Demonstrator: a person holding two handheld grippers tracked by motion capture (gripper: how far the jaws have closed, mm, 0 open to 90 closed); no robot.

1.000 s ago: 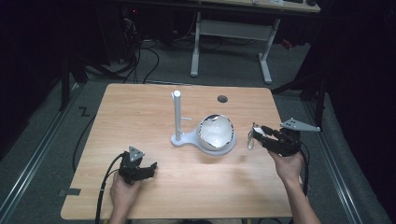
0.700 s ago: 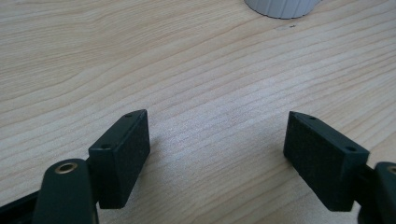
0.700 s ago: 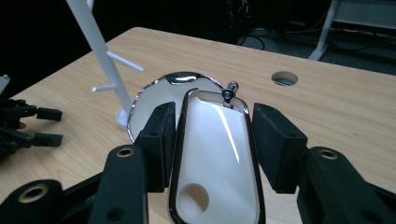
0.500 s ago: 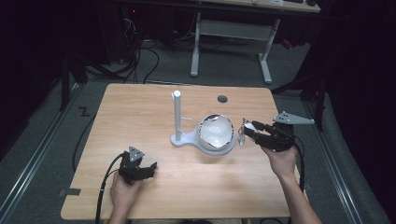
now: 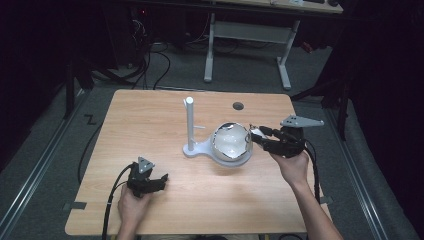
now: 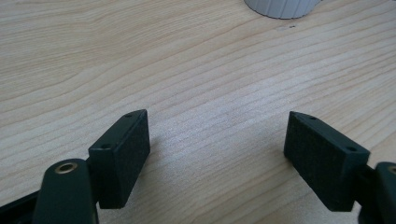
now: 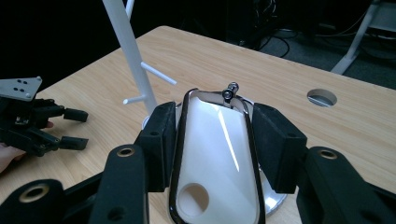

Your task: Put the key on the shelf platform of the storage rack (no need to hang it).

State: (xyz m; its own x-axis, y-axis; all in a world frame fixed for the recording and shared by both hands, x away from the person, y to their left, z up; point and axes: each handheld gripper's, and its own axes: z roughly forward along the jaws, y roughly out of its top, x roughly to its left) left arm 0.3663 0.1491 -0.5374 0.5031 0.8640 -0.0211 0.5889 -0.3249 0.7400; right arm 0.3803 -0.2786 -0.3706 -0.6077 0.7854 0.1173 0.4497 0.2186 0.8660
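Carried leftward and slightly upward, the right gripper [image 5: 256, 135] is clamped on the shiny mirror [image 7: 215, 158] beside the white stand [image 5: 190, 125], suggesting hanging is intended, while the left gripper [image 5: 157, 181] is held open and empty.

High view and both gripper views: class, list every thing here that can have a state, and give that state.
Left gripper: open, nothing between its jaws, low over the bare table.
Right gripper: shut on the chrome-rimmed object.
Chrome-rimmed object: clamped across its rim, next to the stand's base.
White peg stand: upright, pegs bare.
Table's round hole: uncovered.
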